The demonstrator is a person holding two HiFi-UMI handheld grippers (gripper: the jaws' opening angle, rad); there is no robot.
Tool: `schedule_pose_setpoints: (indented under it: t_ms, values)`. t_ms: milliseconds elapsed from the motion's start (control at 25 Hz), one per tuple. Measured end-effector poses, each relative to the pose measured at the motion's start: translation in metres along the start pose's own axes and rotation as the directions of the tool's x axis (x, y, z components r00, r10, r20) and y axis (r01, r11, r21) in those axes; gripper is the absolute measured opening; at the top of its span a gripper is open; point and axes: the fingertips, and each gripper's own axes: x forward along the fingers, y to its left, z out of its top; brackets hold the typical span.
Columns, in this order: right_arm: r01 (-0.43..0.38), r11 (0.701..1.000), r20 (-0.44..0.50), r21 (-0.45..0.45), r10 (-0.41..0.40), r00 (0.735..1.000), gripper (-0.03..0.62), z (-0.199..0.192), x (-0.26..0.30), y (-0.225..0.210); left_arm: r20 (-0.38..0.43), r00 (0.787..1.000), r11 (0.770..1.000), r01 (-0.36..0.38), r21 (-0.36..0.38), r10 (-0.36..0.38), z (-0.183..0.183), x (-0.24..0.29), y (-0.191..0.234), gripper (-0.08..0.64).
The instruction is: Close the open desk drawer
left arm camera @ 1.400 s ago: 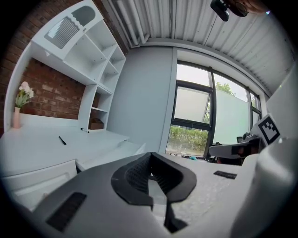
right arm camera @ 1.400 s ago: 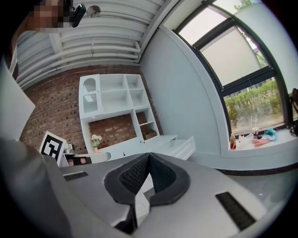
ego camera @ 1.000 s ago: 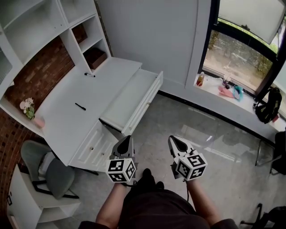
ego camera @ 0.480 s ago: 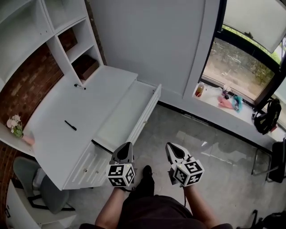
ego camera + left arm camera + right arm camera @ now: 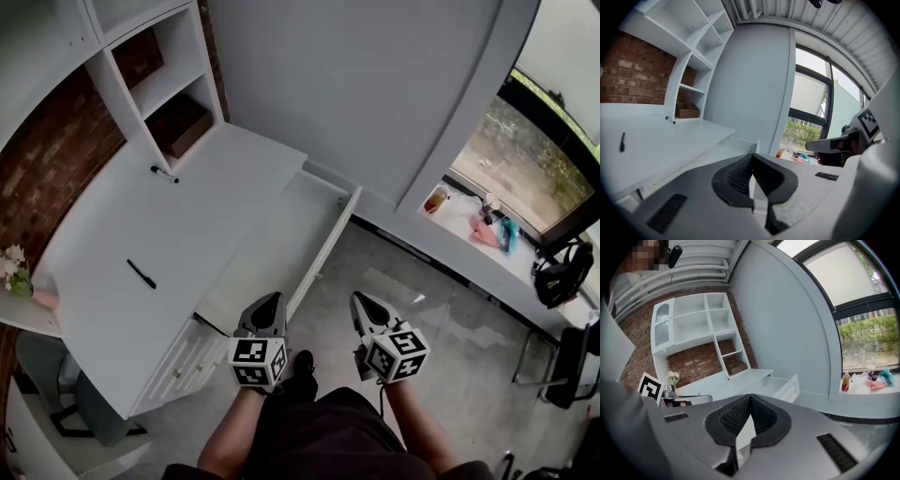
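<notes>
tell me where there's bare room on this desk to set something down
The desk top is bare between the black pen and the marker by the shelves, and from that marker to the open drawer. The drawer's inside looks empty too. The windowsill is crowded: a bottle and small items.

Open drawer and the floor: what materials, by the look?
Drawer: likely painted or laminated board, matte white, no grain showing. Floor: probably polished grey stone or tile; glossy, window light reflects in it.
</notes>
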Motion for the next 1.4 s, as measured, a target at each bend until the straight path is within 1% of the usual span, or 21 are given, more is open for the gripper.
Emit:
schedule_pose_setpoints:
  t_ms: [120, 240, 480, 560, 640, 760, 840, 880, 1040, 1160, 1280, 1400]
  values:
    - [-0.010, 1.000, -0.030, -0.018, 0.010, 1.000, 0.005, 0.006, 0.021, -0.003, 0.005, 1.000, 1.000, -0.016, -0.021, 0.016, 0.006, 0.010, 0.011, 0.009]
    - [-0.031, 0.999, -0.057, -0.031, 0.029, 0.998, 0.005, 0.011, 0.039, -0.007, 0.017, 0.999, 0.999, -0.040, -0.026, 0.041, 0.011, 0.017, 0.019, 0.009]
    - [-0.100, 0.993, -0.105, -0.062, 0.093, 0.990, 0.005, 0.025, 0.084, -0.023, 0.032, 0.991, 0.991, -0.129, -0.040, 0.130, 0.020, 0.036, 0.040, 0.009]
    - [-0.143, 0.988, -0.127, -0.060, 0.135, 0.983, 0.005, 0.028, 0.100, -0.031, 0.035, 0.983, 0.982, -0.179, -0.057, 0.181, 0.021, 0.042, 0.047, 0.009]
    - [-0.195, 0.979, -0.155, -0.055, 0.185, 0.970, 0.005, 0.032, 0.118, -0.040, 0.036, 0.970, 0.968, -0.236, -0.082, 0.240, 0.022, 0.049, 0.052, 0.009]
    - [-0.268, 0.958, -0.213, -0.101, 0.243, 0.946, 0.005, 0.037, 0.144, -0.054, 0.030, 0.944, 0.941, -0.326, -0.095, 0.330, 0.024, 0.056, 0.056, 0.009]
    - [-0.331, 0.938, -0.251, -0.102, 0.297, 0.921, 0.005, 0.037, 0.157, -0.055, 0.024, 0.919, 0.915, -0.389, -0.110, 0.393, 0.025, 0.055, 0.058, 0.009]
    - [-0.368, 0.925, -0.271, -0.097, 0.331, 0.904, 0.005, 0.036, 0.162, -0.053, 0.019, 0.904, 0.898, -0.421, -0.127, 0.426, 0.025, 0.054, 0.058, 0.009]
    - [-0.502, 0.855, -0.366, -0.129, 0.429, 0.826, 0.005, 0.031, 0.173, -0.050, -0.022, 0.830, 0.812, -0.550, -0.197, 0.557, 0.018, 0.045, 0.049, 0.009]
    - [-0.566, 0.816, -0.410, -0.121, 0.478, 0.777, 0.005, 0.028, 0.178, -0.056, -0.049, 0.774, 0.745, -0.623, -0.240, 0.631, 0.006, 0.041, 0.037, 0.009]
    - [-0.607, 0.786, -0.440, -0.114, 0.508, 0.740, 0.005, 0.024, 0.181, -0.063, -0.081, 0.722, 0.679, -0.678, -0.283, 0.687, -0.010, 0.031, 0.024, 0.009]
    - [-0.635, 0.763, -0.462, -0.120, 0.523, 0.716, 0.005, 0.016, 0.180, -0.070, -0.112, 0.685, 0.628, -0.712, -0.315, 0.720, -0.027, 0.023, 0.011, 0.009]
